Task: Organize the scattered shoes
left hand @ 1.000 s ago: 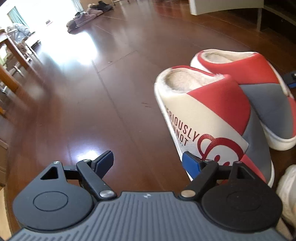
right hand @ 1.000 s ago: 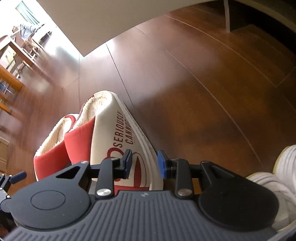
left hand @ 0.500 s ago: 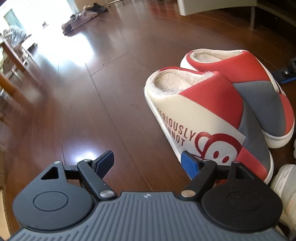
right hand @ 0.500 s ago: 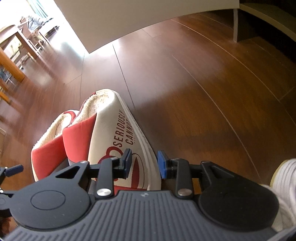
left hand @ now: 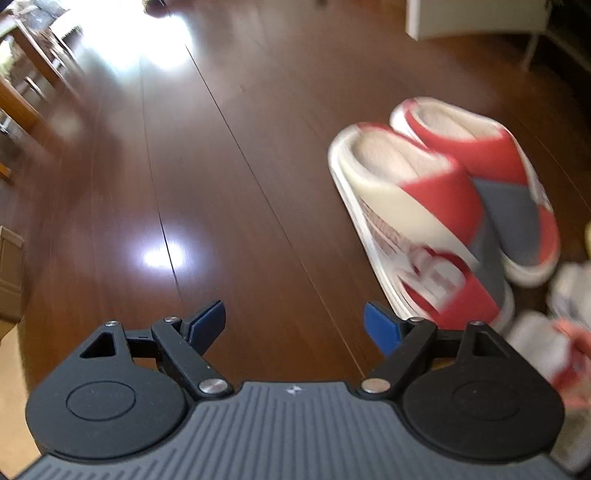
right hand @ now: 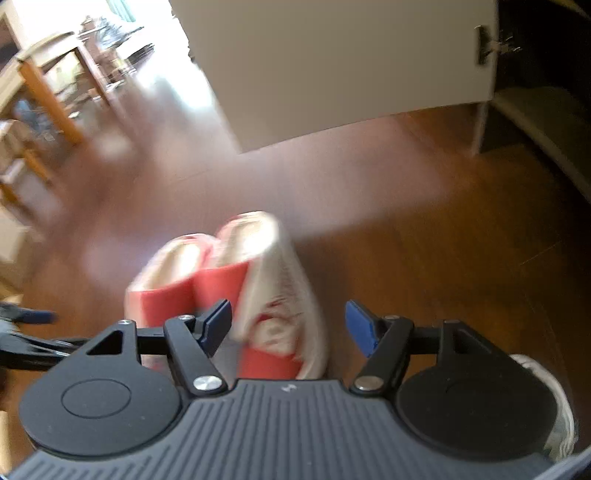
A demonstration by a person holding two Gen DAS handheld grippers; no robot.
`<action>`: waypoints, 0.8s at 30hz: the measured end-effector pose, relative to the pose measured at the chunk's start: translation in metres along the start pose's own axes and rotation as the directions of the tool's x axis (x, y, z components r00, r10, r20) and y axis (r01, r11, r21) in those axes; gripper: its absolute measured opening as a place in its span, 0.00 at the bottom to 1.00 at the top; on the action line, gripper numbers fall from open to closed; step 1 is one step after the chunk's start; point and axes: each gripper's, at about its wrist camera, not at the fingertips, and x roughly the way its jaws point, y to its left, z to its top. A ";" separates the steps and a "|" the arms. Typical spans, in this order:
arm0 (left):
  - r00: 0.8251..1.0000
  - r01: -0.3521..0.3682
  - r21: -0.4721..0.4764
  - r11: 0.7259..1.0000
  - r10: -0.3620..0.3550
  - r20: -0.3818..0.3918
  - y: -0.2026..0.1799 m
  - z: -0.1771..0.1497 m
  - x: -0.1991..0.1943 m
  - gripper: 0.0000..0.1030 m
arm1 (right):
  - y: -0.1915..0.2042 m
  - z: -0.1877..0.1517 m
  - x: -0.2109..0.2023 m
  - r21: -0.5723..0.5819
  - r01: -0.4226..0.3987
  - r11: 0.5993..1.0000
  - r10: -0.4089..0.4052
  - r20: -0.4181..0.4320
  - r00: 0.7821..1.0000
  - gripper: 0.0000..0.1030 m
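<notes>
In the left wrist view, wooden furniture legs (left hand: 26, 110) blur along the left edge above a dark plank floor (left hand: 229, 206) with glare patches. The left gripper (left hand: 294, 324) has its blue-padded fingers (left hand: 208, 319) spread wide over bare floor, gripping nothing. To its right a pair of red, cream and grey slippers (left hand: 436, 206) sits side by side, touching, fleecy openings toward the far end of the room; the nearer one bears smeared red print on its cream flank. A blurred white and pink sneaker (left hand: 554, 332) lies just beside the slippers' toes at the right edge, and a white cabinet panel (left hand: 476, 18) stands at the top right

In the right wrist view, a wooden table (right hand: 48, 88) and clutter fill the upper left, and the tip of the other gripper shows at the left edge. The slippers (right hand: 236, 284) lie centre, motion-blurred, on the floor below the right gripper (right hand: 288, 326). Its jaws have just been opening; the pads (right hand: 360, 326) now stand well apart, clear of the slipper that appears between them, pressing on nothing. A white cabinet (right hand: 351, 66) rises behind, and a white sneaker (right hand: 554, 402) peeks out lower right
</notes>
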 end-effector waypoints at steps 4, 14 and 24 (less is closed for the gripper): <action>0.996 0.016 -0.072 0.997 -0.022 -0.083 -0.016 0.008 -0.088 0.81 | 0.019 0.038 -0.069 -0.042 0.037 0.998 -0.040 -0.054 0.998 0.64; 0.990 -0.064 -0.365 0.929 0.014 -0.137 -0.008 0.024 -0.395 0.87 | 0.091 0.132 -0.335 -0.068 0.003 0.998 -0.010 -0.107 0.994 0.84; 0.988 -0.037 -0.455 0.890 -0.037 -0.152 -0.005 -0.039 -0.569 0.88 | 0.121 0.093 -0.547 0.005 0.055 0.998 -0.055 -0.092 0.994 0.91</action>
